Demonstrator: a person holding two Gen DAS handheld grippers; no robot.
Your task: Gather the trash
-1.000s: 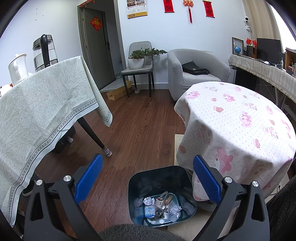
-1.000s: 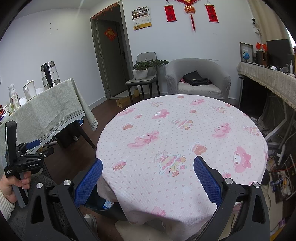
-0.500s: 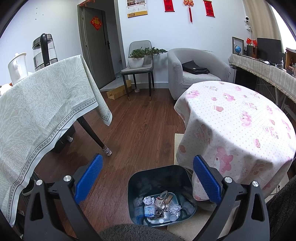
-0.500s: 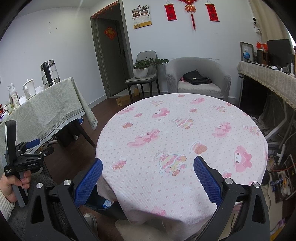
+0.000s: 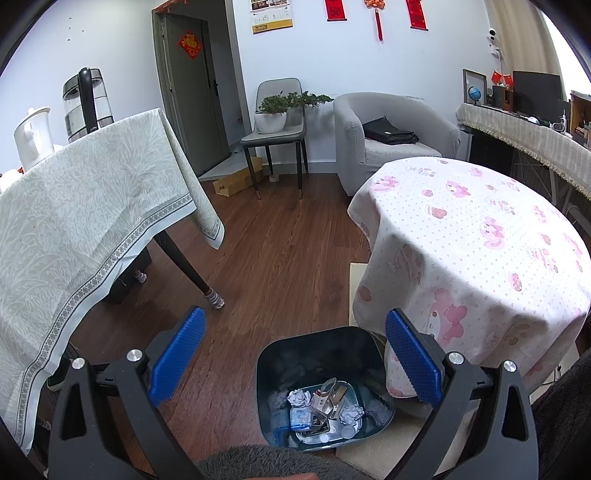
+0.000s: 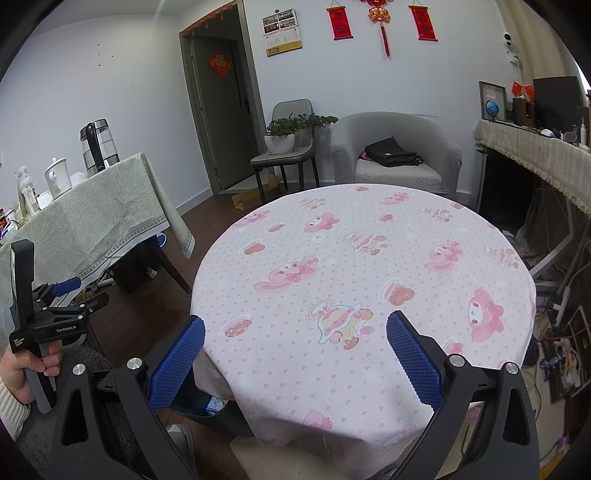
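Both tongs, left gripper point(image 5: 293, 360) and right gripper point(image 6: 295, 360), gape apart, empty. Trash sits in the bin point(image 5: 373, 345) at six o'clock; bumping its rim could tip it.

Trash bin point(image 5: 295, 354) on floor point(image 5: 280, 258), just left of round table point(image 5: 480, 236); crumpled paper point(image 5: 299, 397) inside.

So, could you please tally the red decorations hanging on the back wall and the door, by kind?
Red rectangular paper scrolls on the wall: 2
Red knotted ornament with a tassel, between them: 1
Red diamond-shaped paper on the door: 1
Total: 4
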